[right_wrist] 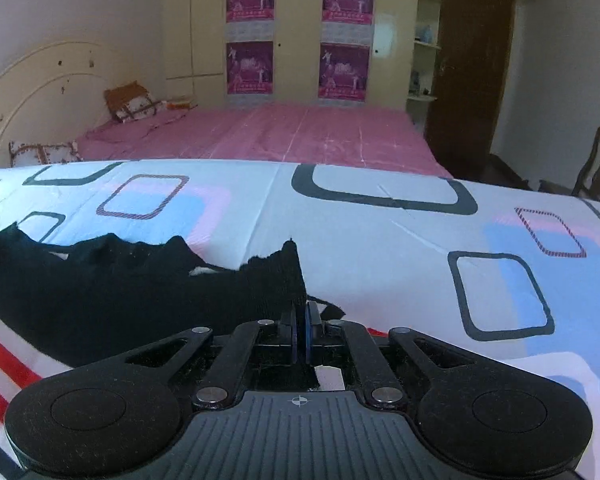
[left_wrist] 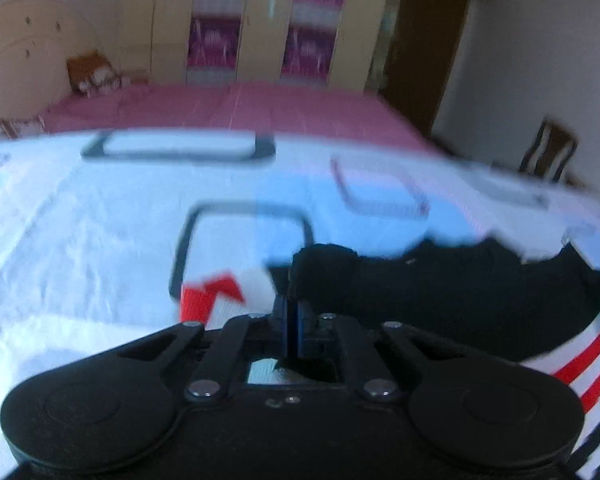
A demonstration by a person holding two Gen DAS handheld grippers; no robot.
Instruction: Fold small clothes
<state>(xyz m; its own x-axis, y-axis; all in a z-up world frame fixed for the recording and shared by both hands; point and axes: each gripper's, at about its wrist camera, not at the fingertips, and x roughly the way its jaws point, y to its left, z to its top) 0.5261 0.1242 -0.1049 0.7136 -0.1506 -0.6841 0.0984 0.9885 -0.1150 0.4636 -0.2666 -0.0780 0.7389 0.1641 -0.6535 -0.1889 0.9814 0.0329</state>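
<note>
A small garment with a black part and a white part with red and dark stripes lies on a patterned sheet. My left gripper is shut on the garment's black edge near a red-and-white corner. In the right wrist view the same black cloth spreads to the left. My right gripper is shut on a raised black corner of it. Striped cloth shows at the lower left.
The white sheet has black, blue and pink rounded squares. Behind it lies a pink bed with pillows, a wardrobe with purple posters, a brown door and a chair at the right.
</note>
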